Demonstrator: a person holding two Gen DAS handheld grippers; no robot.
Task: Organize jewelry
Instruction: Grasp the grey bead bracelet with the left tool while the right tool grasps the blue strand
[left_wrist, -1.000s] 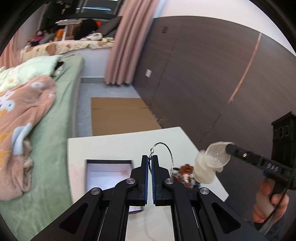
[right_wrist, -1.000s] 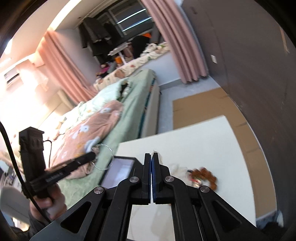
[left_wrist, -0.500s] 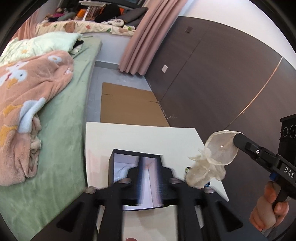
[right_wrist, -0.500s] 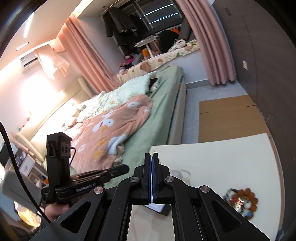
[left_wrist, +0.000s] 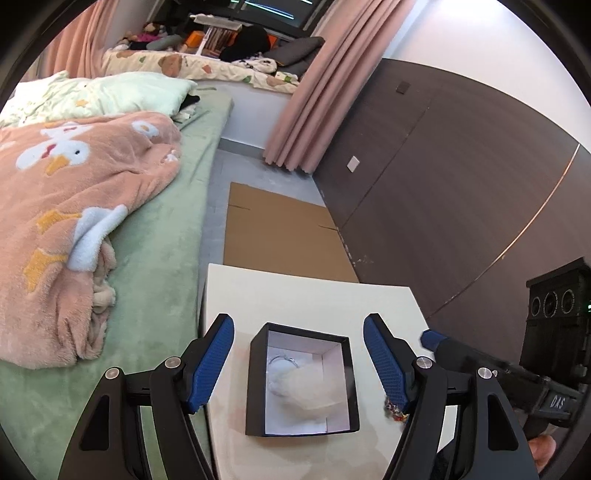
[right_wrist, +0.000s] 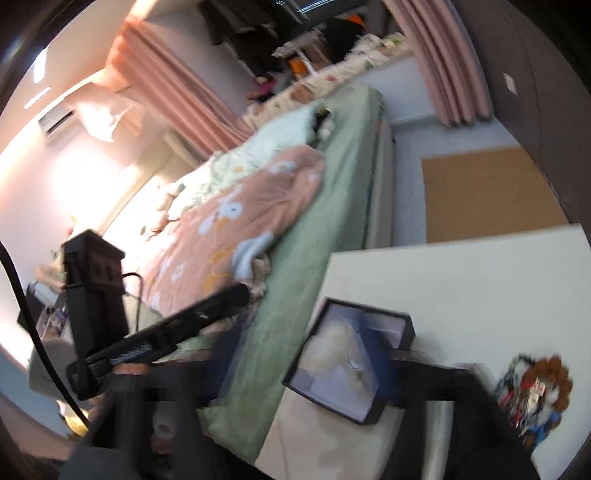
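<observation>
Jewelry: the thin hoop (left_wrist: 283, 360) and flimsy pouch (left_wrist: 308, 393) in the black box (left_wrist: 255, 384) need gentle pinching by the rim; both the left gripper (left_wrist: 298, 363) and the right gripper (right_wrist: 295, 373) have just been opening and hold nothing.

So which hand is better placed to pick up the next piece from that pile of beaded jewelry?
Probably the right. The colourful beaded jewelry pile lies right of the black square box, on the right tongs' side. The left tongs, open, straddle the box instead.
</observation>
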